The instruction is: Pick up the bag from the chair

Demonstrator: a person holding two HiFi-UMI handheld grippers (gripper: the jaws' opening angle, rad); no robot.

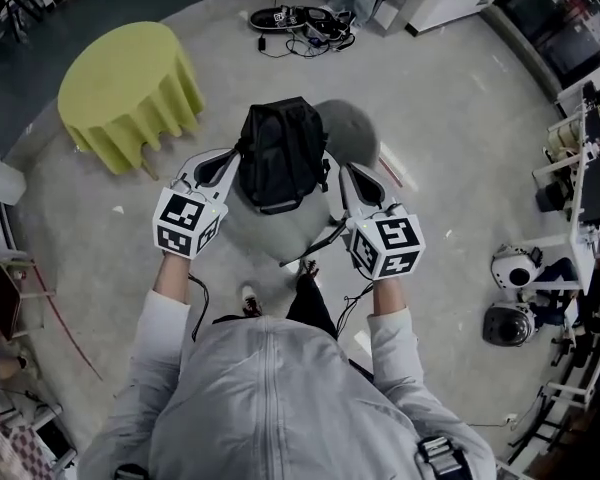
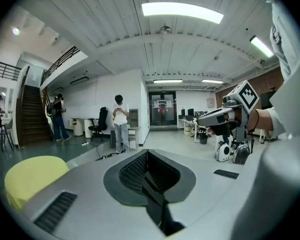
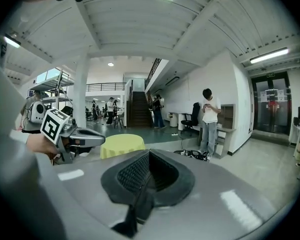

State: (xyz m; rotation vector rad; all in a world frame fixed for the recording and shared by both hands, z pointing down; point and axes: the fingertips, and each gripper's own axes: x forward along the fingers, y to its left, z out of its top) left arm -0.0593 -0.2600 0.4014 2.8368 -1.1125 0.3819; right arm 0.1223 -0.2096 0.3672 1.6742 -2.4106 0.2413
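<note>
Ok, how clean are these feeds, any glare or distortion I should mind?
Head view: even light, edges bowed, the bag goes flat black. Left gripper view: heavy fisheye, black corners, ceiling light blown out. Right gripper view: same warp, close foreground soft.

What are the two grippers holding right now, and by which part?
The black backpack: the left gripper and the right gripper are each shut on a black strap at its side.

The right gripper (image 3: 149,159), jaws together, pinches a thin black strap (image 3: 140,204). Beyond it are the left gripper (image 3: 97,138), a round yellow-clothed table (image 3: 122,145) and a standing person in a white shirt (image 3: 209,115).
</note>
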